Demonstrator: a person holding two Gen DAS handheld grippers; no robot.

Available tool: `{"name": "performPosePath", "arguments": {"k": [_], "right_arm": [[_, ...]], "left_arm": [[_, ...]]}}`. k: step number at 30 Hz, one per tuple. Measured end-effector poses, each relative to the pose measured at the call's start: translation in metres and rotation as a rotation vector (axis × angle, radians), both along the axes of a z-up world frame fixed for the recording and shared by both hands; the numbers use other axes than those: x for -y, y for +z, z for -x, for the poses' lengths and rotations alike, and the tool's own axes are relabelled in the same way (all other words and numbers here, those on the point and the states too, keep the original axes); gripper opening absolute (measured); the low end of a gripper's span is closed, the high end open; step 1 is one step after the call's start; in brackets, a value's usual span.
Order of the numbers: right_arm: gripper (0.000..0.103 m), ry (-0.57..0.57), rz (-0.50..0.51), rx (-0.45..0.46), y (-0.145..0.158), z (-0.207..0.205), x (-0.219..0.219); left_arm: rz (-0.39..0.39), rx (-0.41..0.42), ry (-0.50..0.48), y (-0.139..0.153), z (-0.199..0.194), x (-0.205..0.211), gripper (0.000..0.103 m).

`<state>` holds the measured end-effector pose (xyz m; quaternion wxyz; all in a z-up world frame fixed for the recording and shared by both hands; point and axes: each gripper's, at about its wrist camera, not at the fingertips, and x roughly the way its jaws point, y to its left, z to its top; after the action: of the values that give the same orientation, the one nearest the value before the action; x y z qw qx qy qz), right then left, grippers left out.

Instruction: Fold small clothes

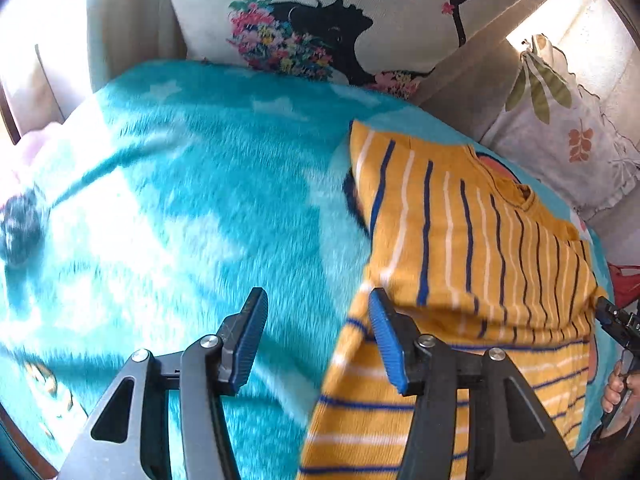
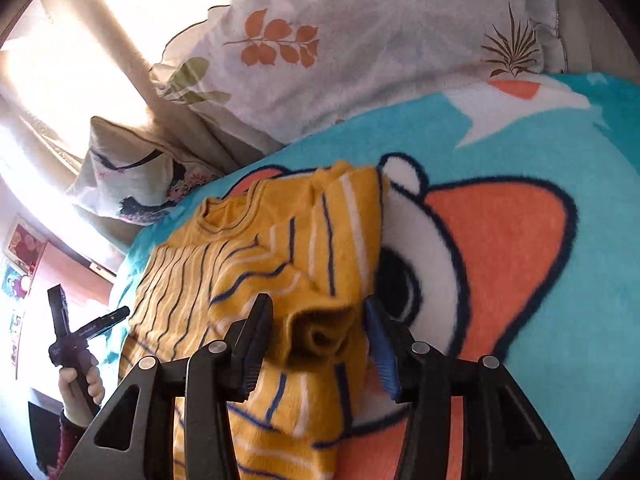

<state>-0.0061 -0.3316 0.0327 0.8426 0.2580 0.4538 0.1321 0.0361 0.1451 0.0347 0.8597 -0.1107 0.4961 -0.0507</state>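
**Striped Shirt Mid-Fold on Blanket**

The yellow striped shirt [image 1: 460,248] lies on the turquoise blanket [image 1: 180,200], partly folded, sleeve doubled over the body. The left gripper [image 1: 316,336] has its fingers spread, holding nothing, at the shirt's 9 o'clock edge. The right gripper [image 2: 318,340] also has its fingers spread, straddling the bunched sleeve cuff [image 2: 320,332] without closing, probably positioned to pinch it. Pillows [image 2: 360,48] sit at 12 o'clock.

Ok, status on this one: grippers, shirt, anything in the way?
Left gripper open, empty, at the shirt's edge. Right gripper open around a bunched sleeve. Shirt partly folded on the blanket. Nothing in the way.
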Motion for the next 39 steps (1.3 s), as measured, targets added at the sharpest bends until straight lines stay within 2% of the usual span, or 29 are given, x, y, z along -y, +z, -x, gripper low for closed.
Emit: {"name": "performPosePath", "arguments": {"k": [1,4,6,7,9,13,17,20,22,24,27,32,35,39], "right_arm": [[0.053,0.018,-0.011,-0.017,-0.003,0.01,-0.003],[0.053,0.042,0.019,-0.05,-0.009,0.037,-0.021],[0.053,0.067,-0.003,-0.065,-0.014,0.055,-0.035],[0.053,0.067,0.018,-0.057,-0.015,0.065,-0.042],[0.053,0.083,0.064,-0.051,-0.013,0.086,-0.055],[0.052,0.139,-0.07,-0.067,-0.022,0.129,-0.067],[0.053,0.165,-0.113,-0.038,-0.025,0.171,-0.079],[0.053,0.187,-0.145,-0.027,-0.028,0.197,-0.083],[0.053,0.201,-0.149,-0.01,-0.028,0.214,-0.085],[0.058,0.217,-0.144,-0.018,-0.03,0.224,-0.088],[0.066,0.264,-0.108,-0.031,-0.037,0.234,-0.103],[0.07,0.297,-0.065,-0.069,-0.055,0.232,-0.126],[0.072,0.328,-0.05,-0.088,-0.062,0.231,-0.135],[0.074,0.35,-0.036,-0.117,-0.072,0.23,-0.136]], "left_arm": [[0.028,-0.02,0.0,-0.007,0.014,-0.003,0.051],[0.052,0.046,-0.012,-0.008,0.048,-0.004,0.051],[0.101,0.019,-0.032,-0.01,0.07,-0.006,0.051],[0.147,0.009,-0.042,-0.013,0.081,-0.006,0.051],[0.163,0.039,-0.046,-0.013,0.109,-0.006,0.051],[0.197,0.079,-0.069,-0.012,0.162,-0.001,0.051],[0.206,0.141,-0.049,-0.013,0.204,0.001,0.051],[0.241,0.171,-0.028,-0.016,0.227,-0.006,0.052],[0.275,0.177,-0.007,-0.02,0.238,-0.014,0.052],[0.283,0.183,0.016,-0.028,0.251,-0.025,0.053],[0.262,0.185,0.023,-0.039,0.26,-0.033,0.066],[0.245,0.19,-0.05,-0.059,0.26,-0.024,0.076],[0.233,0.183,-0.099,-0.071,0.256,-0.009,0.078],[0.288,0.123,-0.132,-0.09,0.25,0.002,0.078]]}}
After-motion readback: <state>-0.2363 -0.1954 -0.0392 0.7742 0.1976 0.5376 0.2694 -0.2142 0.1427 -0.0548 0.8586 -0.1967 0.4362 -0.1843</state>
